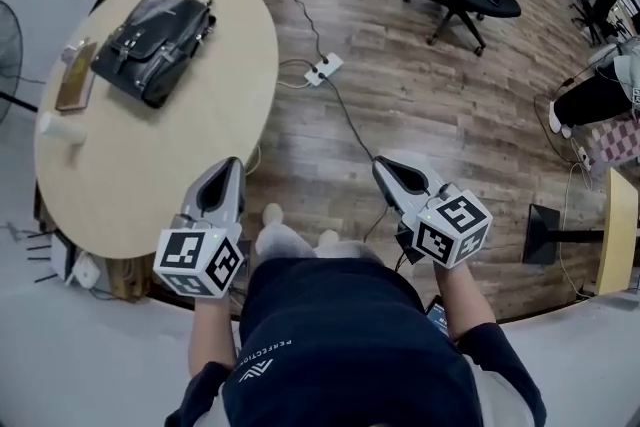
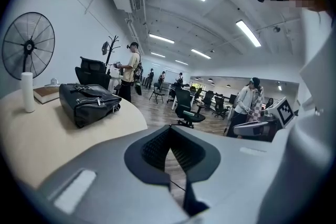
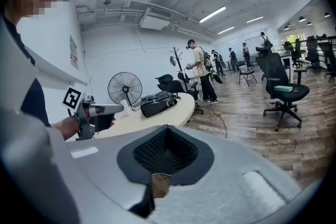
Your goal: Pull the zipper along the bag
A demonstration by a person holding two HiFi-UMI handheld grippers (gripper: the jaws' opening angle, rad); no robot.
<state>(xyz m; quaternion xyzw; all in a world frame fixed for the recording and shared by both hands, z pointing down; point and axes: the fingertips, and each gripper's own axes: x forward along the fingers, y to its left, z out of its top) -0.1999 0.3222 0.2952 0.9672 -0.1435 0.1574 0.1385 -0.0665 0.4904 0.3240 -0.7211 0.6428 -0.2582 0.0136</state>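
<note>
Black leather bag (image 1: 152,43): zipper untouched. Nearest, held left gripper (image 1: 233,167) pinched together on nothing, over near edge of round table (image 1: 150,185). Held right gripper (image 1: 384,167) likewise closed tight and empty, over wood floor (image 1: 430,105). Farther off, saw bag lying flat at table's far side, well apart from both grippers, just beside brown book (image 1: 77,75), with white cylinder (image 1: 62,127) near.
</note>
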